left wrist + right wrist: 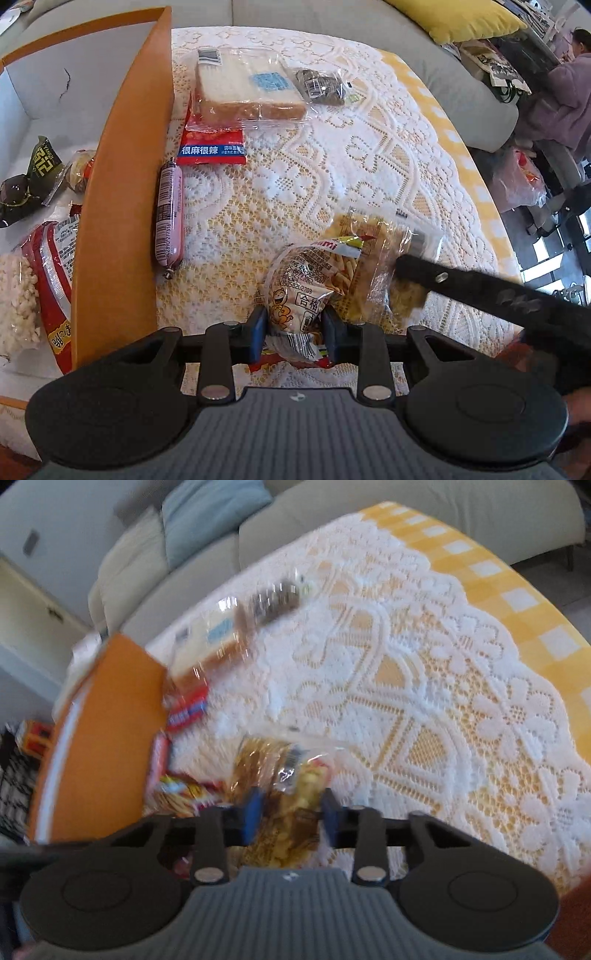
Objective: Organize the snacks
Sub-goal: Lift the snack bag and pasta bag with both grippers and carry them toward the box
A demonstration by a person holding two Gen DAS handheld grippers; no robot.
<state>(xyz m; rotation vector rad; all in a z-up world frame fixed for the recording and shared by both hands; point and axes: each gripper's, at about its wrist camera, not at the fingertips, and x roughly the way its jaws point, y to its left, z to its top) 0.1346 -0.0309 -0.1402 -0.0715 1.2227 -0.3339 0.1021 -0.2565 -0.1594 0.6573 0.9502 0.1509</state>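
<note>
My left gripper (295, 332) is shut on a small snack-stick packet (303, 295) with a cartoon print, low over the lace tablecloth. My right gripper (291, 812) straddles a clear bag of yellow crisps (291, 797), its blue pads on either side; the view is blurred. That gripper's black finger (461, 284) reaches into the left wrist view over the same bag (373, 266). An orange-walled box (122, 177) stands to the left and holds several snacks. On the cloth lie a pink sausage (170, 218), a red spicy packet (212, 144), wrapped bread (243, 88) and a dark snack packet (319, 86).
The box also shows in the right wrist view (107, 734), with a red and yellow packet (184, 790) beside it. A grey sofa (332, 14) with a yellow cushion (454, 18) runs behind the table. A person (569, 88) sits at far right.
</note>
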